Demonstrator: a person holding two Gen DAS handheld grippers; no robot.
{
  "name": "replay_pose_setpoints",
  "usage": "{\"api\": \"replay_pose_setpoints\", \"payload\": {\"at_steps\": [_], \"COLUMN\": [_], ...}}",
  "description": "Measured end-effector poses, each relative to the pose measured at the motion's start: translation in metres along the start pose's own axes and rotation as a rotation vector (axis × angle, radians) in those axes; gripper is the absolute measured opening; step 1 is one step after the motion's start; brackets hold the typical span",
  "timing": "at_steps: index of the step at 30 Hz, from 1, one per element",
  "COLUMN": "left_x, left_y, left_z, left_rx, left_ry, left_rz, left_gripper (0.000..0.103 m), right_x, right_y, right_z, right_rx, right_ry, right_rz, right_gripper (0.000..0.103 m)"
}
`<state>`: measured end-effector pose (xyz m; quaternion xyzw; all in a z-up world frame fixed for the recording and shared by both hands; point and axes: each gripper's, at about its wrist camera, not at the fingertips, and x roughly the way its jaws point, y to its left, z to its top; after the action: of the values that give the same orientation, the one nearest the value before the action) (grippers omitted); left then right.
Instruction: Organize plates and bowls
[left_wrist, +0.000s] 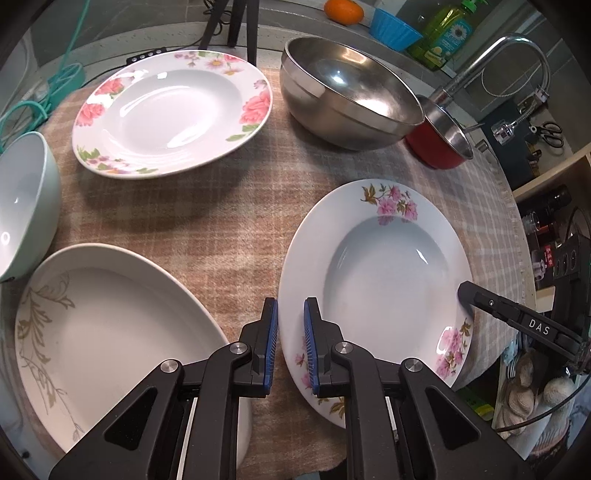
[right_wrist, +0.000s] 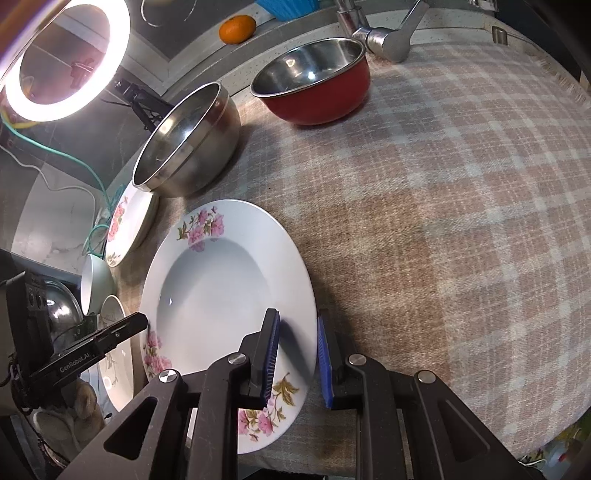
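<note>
The desk under a checked beige cloth (right_wrist: 443, 184) carries a white deep plate with pink flowers (left_wrist: 373, 266). The left gripper (left_wrist: 290, 345) and the right gripper (right_wrist: 297, 360), both nearly closed, each clamp opposite rims of this plate.

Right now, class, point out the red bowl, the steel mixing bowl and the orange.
red bowl (right_wrist: 325, 99), right wrist view, on its red outer wall.
steel mixing bowl (left_wrist: 314, 103), left wrist view, on its outer side.
orange (right_wrist: 237, 29), right wrist view, on its middle.
</note>
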<state>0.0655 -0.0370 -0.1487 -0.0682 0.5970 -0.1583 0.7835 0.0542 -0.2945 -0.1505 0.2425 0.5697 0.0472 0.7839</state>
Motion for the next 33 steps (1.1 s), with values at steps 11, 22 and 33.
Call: {"api": "replay_pose_setpoints", "payload": {"at_steps": [11,22,33], "left_x": [-0.004,-0.006,-0.005], "left_y": [-0.006,-0.015,-0.015], "left_z": [-0.013,-0.022,-0.027], "left_rx": [0.003,0.018,0.021], "left_ry": [0.016,0.022,0.033], "left_rz": [-0.019,-0.026,-0.029], "left_gripper": [0.012,0.012,0.012], "right_x": [-0.007,-0.009,-0.009], "right_y": [-0.01,-0.017,-0.015], "right_z": [-0.006,-0.01,-0.008], "right_rx": [0.002,0.01,0.01], "right_ry": [-0.01,-0.016,-0.022], "right_rz": [-0.022,-0.045,-0.055], "right_gripper": [0.019,0.019,0.019]}}
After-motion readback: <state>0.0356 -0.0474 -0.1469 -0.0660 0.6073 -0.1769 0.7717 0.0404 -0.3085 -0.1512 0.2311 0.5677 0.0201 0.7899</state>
